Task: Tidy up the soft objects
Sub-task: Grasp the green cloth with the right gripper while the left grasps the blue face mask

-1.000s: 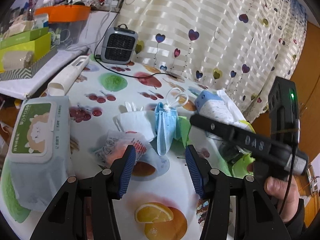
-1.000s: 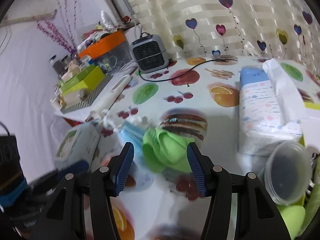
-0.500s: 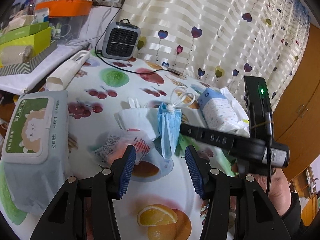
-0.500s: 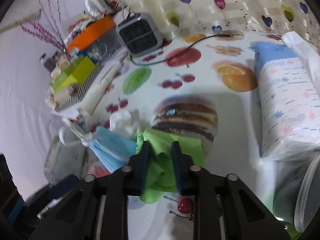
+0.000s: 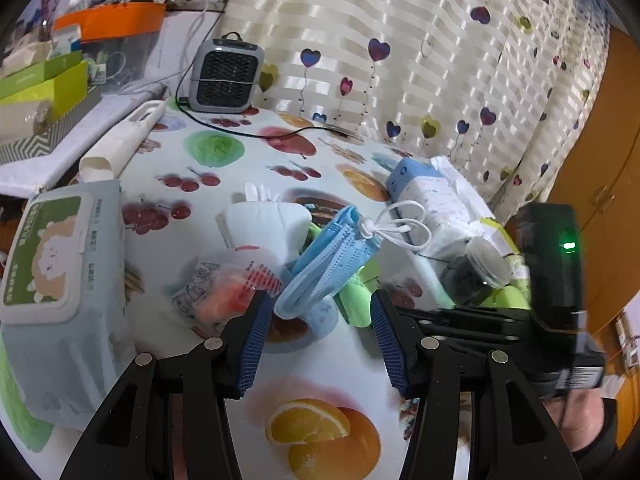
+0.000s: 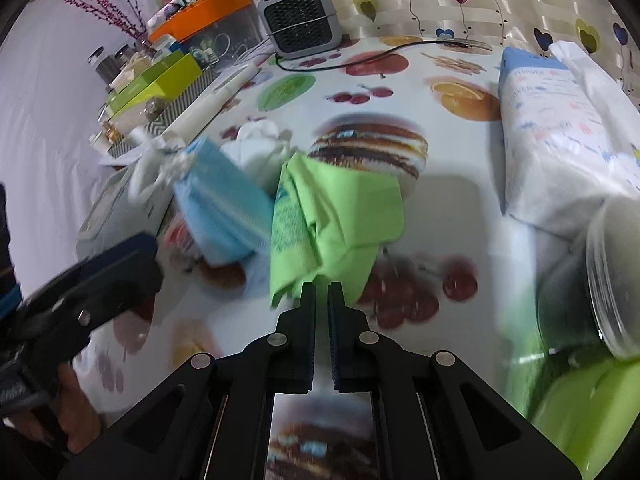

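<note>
My right gripper [image 6: 321,286] is shut on the near edge of a folded green cloth [image 6: 336,216] and holds it over the fruit-print table. The cloth shows partly in the left wrist view [image 5: 354,300], under a stack of blue face masks [image 5: 328,264] with white ear loops, tipped up against it. The masks also show in the right wrist view [image 6: 222,204]. A white folded mask [image 5: 264,220] and a small clear packet [image 5: 224,284] lie just left of them. My left gripper [image 5: 318,330] is open and empty, just short of the blue masks.
A wet-wipes pack [image 5: 60,284] lies at the left. A tissue pack [image 6: 548,120] and a clear round tub [image 6: 592,276] stand at the right. A grey heater [image 5: 224,76] and its cable sit at the back. Boxes [image 5: 44,92] crowd the left shelf.
My right gripper closed on the green cloth and pulled it toward me, tipping the blue masks. The left gripper stayed open and edged closer to the masks.
</note>
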Demonstrator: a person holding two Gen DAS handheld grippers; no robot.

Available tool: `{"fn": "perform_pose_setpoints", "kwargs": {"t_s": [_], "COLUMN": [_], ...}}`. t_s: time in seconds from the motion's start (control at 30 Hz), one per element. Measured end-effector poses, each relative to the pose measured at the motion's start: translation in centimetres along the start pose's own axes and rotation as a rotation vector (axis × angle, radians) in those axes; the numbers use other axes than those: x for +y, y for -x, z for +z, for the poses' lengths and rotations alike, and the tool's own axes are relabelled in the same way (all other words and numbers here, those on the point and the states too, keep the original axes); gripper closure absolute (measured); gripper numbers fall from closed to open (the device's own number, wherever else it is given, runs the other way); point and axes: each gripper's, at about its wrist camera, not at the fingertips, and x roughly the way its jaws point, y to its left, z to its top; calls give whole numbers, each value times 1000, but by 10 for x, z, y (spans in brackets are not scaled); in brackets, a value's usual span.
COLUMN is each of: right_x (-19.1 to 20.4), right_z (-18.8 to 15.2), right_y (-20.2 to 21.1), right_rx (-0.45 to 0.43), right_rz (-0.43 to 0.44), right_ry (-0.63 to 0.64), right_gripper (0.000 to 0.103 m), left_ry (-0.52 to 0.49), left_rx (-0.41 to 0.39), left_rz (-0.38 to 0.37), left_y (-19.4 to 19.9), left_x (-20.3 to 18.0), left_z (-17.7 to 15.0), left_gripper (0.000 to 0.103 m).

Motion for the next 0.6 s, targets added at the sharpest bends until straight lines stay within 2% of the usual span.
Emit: {"fn": "perform_pose_setpoints", "kwargs": {"t_s": [0.1,0.23,0.4,0.43,0.47,0.5,0.53,0.57,0.6], "right_x": [-2,2,0,-1,-2,-3,-3,-4,-4], "right_z": [1,9,9,9,9,9,9,9,9], "right_y": [14,32,32,32,32,32,32,33,32], "right_rx": [-65,-150,-152,-151,-152,-153,-154,-156,-158], "right_rz": [23,-11,-7,-6,-6,-7,-7,-7,-9], "right_ry": [-17,-5,-21,-25,-28,-32,-34,-34,-31], "right_gripper": [97,90,90,90,90,90,90,90,90], "left_ry": [-22,-69,-115,-116,-118,-120,-118,-112,-107], "left_rx": [3,23,11,3,0,5,2,-1,-3], "left_rz": [20,24,41,38,38,45,48,48,46], "left_y": [-8,-22,-34,-34,-35,-36,-35,-33,-31], "left_x": [-3,-10,-20,-20,-20,-20,-20,-18,-17], "left_z": [5,12,18,19,19,19,18,18,17], "left_gripper": [52,52,53,55,70,76,77,84,86]}}
